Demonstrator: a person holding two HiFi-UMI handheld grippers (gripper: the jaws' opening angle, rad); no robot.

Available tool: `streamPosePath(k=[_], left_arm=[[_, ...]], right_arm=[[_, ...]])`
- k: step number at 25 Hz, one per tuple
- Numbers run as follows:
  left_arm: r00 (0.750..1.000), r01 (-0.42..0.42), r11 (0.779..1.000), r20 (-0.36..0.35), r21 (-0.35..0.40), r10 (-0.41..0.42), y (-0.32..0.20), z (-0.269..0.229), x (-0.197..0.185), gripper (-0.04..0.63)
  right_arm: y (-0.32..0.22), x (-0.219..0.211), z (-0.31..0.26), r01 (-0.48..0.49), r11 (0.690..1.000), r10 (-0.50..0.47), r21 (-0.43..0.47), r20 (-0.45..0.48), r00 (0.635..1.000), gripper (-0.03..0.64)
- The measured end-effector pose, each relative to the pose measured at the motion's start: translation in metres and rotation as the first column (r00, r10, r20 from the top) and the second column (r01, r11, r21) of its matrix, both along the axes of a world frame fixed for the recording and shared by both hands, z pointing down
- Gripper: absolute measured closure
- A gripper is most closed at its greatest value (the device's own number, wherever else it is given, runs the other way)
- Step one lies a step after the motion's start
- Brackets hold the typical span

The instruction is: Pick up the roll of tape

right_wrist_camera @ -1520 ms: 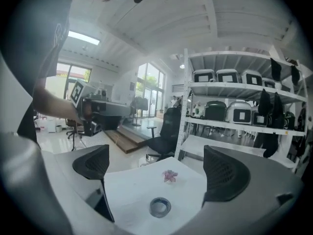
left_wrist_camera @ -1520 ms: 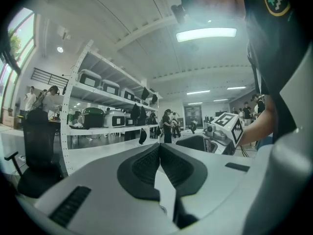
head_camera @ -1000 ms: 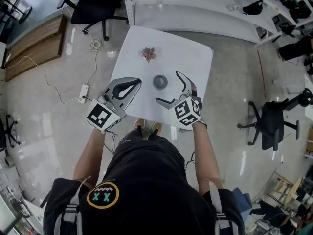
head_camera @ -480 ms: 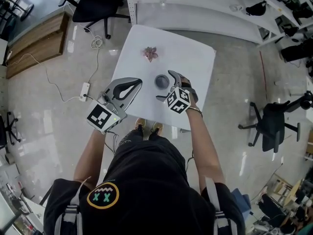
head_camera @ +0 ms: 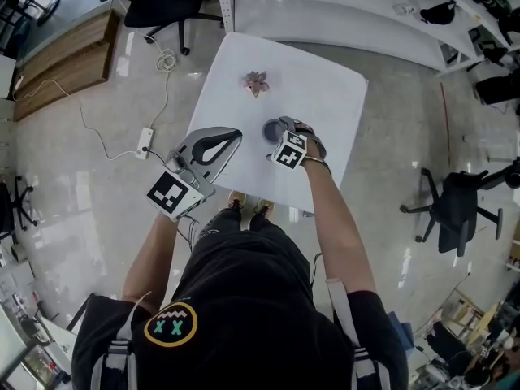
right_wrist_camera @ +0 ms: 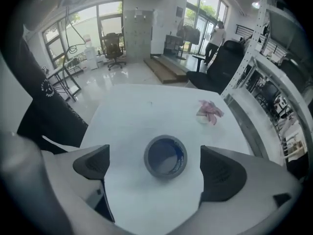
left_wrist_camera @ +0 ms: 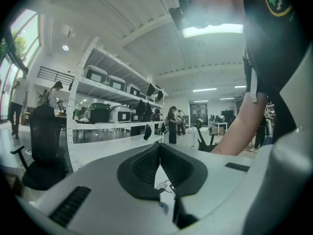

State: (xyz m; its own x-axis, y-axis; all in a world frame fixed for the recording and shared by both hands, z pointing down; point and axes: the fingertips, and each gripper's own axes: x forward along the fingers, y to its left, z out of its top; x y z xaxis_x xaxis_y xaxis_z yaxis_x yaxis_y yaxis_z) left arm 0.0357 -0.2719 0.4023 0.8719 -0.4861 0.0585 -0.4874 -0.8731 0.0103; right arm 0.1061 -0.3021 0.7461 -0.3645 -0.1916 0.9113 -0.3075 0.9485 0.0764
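Right gripper point(head_camera: 280, 136), seen from the head, hangs over the near part of a white square table point(head_camera: 325, 88) with its jaws set wide on either side of one grey roll of tape point(head_camera: 270, 129). A left gripper point(head_camera: 231, 136) is held at the table's near left edge. One small pink crumpled thing point(head_camera: 256, 81) lies farther back on the table. The table stands on a glossy grey floor point(head_camera: 390, 136) with two black office chairs point(head_camera: 455, 205), one behind and one to the right, and a white power strip point(head_camera: 145, 143) on a cable. In the left gripper view, the left gripper point(left_wrist_camera: 160, 153) has its jaws pressed together with nothing between them, before white shelving point(left_wrist_camera: 107, 89). In the right gripper view, the right gripper point(right_wrist_camera: 155, 166) is spread wide and holds nothing. The roll of tape point(right_wrist_camera: 166, 156) lies flat on the table point(right_wrist_camera: 137, 111) between the jaws, apart from both. Nothing stands in the way, and the pink thing point(right_wrist_camera: 209, 110) is well beyond.
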Motion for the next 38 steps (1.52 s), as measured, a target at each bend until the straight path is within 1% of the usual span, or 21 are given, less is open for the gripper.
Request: streamPosePath(k=[4, 8, 12, 16, 19, 22, 26, 30, 32, 36, 37, 38], left_arm=[[1.0, 0.004, 1.0, -0.002, -0.011, -0.004, -0.004, 0.003, 0.001, 0.577], [1.0, 0.006, 1.0, -0.004, -0.019, -0.006, -0.007, 0.005, 0.001, 0.577], [1.0, 0.007, 0.999, 0.003, -0.032, -0.007, -0.009, 0.012, -0.001, 0.577], [1.0, 0.014, 0.999, 0.007, -0.047, -0.013, -0.009, 0.017, -0.003, 0.577], [1.0, 0.021, 0.998, 0.01, -0.055, -0.021, -0.011, 0.021, -0.007, 0.577], [0.999, 0.03, 0.998, 0.013, -0.06, -0.029, -0.014, 0.025, -0.011, 0.577], [0.999, 0.039, 0.997, 0.018, -0.067, -0.038, -0.013, 0.027, -0.015, 0.577], [0.999, 0.04, 0.997, 0.022, -0.069, -0.038, -0.011, 0.027, -0.015, 0.576], [0.999, 0.039, 0.997, 0.018, -0.066, -0.038, -0.011, 0.026, -0.014, 0.577], [0.999, 0.038, 0.997, 0.019, -0.064, -0.037, -0.009, 0.025, -0.014, 0.577], [0.999, 0.039, 0.997, 0.019, -0.064, -0.037, -0.009, 0.025, -0.014, 0.577], [0.999, 0.039, 0.997, 0.02, -0.062, -0.038, -0.008, 0.025, -0.015, 0.577]], right_arm=[[0.004, -0.001, 0.024, 0.029, 0.999, -0.031, -0.043, -0.036, 0.999, 0.028], [0.009, -0.001, 0.046, 0.061, 0.996, -0.067, -0.065, -0.087, 0.994, 0.045], [0.015, -0.004, 0.067, 0.099, 0.991, -0.112, -0.094, -0.143, 0.983, 0.058], [0.023, -0.013, 0.082, 0.154, 0.982, -0.172, -0.112, -0.176, 0.969, 0.074], [0.027, -0.018, 0.091, 0.187, 0.975, -0.208, -0.124, -0.191, 0.959, 0.101], [0.028, -0.018, 0.101, 0.189, 0.972, -0.215, -0.14, -0.199, 0.956, 0.147], [0.032, -0.018, 0.103, 0.184, 0.969, -0.215, -0.164, -0.196, 0.957, 0.153], [0.033, -0.018, 0.102, 0.202, 0.964, -0.235, -0.172, -0.195, 0.952, 0.174], [0.035, -0.018, 0.101, 0.221, 0.959, -0.254, -0.175, -0.193, 0.948, 0.207], [0.04, -0.019, 0.099, 0.265, 0.948, -0.297, -0.176, -0.195, 0.935, 0.299], [0.041, -0.019, 0.098, 0.283, 0.944, -0.314, -0.17, -0.198, 0.928, 0.344], [0.042, -0.019, 0.098, 0.301, 0.94, -0.33, -0.16, -0.204, 0.922, 0.403]])
